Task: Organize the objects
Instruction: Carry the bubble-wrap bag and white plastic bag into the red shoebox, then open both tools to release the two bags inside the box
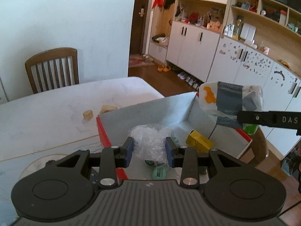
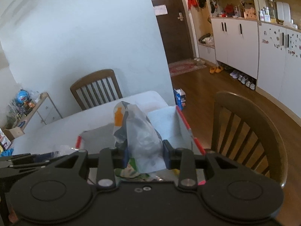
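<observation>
— What is your left gripper (image 1: pixel 150 149) doing?

— It is squeezing a clear crinkly bag (image 1: pixel 150 141) between its blue pads, right over the open box (image 1: pixel 150 111) with the red edge.

— And your right gripper (image 2: pixel 145 155)?

— It is clamped on a white packet (image 2: pixel 140 137) (the one with an orange picture), held up above the same box.

— What is in the box?

— A yellow carton (image 1: pixel 199 141) lies on the grey floor of it. The box sits on the white table (image 1: pixel 56 109) — a small tan block (image 1: pixel 87 114) rests just beside it.
</observation>
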{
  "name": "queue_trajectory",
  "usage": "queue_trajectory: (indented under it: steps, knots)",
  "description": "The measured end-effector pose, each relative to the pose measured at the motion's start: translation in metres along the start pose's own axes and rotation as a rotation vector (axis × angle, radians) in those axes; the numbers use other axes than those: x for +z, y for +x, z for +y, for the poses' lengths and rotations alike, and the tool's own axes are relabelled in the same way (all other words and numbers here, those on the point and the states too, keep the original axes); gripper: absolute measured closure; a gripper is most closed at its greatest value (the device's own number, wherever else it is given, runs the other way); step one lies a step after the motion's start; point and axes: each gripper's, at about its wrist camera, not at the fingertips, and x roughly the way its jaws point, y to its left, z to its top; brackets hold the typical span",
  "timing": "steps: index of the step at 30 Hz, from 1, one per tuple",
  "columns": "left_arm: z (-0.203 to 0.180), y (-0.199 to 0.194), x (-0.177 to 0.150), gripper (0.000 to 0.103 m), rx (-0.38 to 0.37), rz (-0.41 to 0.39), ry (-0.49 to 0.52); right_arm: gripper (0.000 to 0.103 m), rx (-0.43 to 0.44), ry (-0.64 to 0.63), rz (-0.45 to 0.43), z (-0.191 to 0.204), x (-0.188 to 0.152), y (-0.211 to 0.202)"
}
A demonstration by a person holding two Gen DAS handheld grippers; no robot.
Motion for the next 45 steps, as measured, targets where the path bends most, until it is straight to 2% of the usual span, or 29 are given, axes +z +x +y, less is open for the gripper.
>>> queue_trajectory:
  steps: [13, 25, 28, 36, 42, 43, 45]
  knots:
    - [-0.022, 0.069, 0.007, 0.068, 0.103, 0.110, 0.050, 0.069, -0.004, -0.067, 0.085, -0.010, -0.004, 0.053]
    - [-0.026, 0.121, 0.012, 0.068, 0.173, 0.235, 0.075, 0.069, -0.060, -0.243, 0.174, 0.004, -0.009, 0.095]
    - [-0.024, 0.132, 0.014, 0.067, 0.166, 0.275, 0.062, 0.069, -0.070, -0.295, 0.201, 0.010, -0.014, 0.103]
    - [-0.024, 0.146, 0.014, 0.067, 0.170, 0.349, 0.064, 0.067, -0.069, -0.340, 0.243, 0.011, -0.020, 0.115]
    - [-0.019, 0.147, 0.014, 0.066, 0.167, 0.364, 0.035, 0.061, -0.059, -0.324, 0.259, 0.003, -0.020, 0.116]
    - [-0.018, 0.146, 0.014, 0.065, 0.169, 0.364, 0.029, 0.059, -0.057, -0.323, 0.259, 0.003, -0.020, 0.115]
    - [-0.018, 0.145, 0.014, 0.056, 0.173, 0.359, 0.021, 0.057, -0.055, -0.320, 0.254, 0.000, -0.020, 0.114]
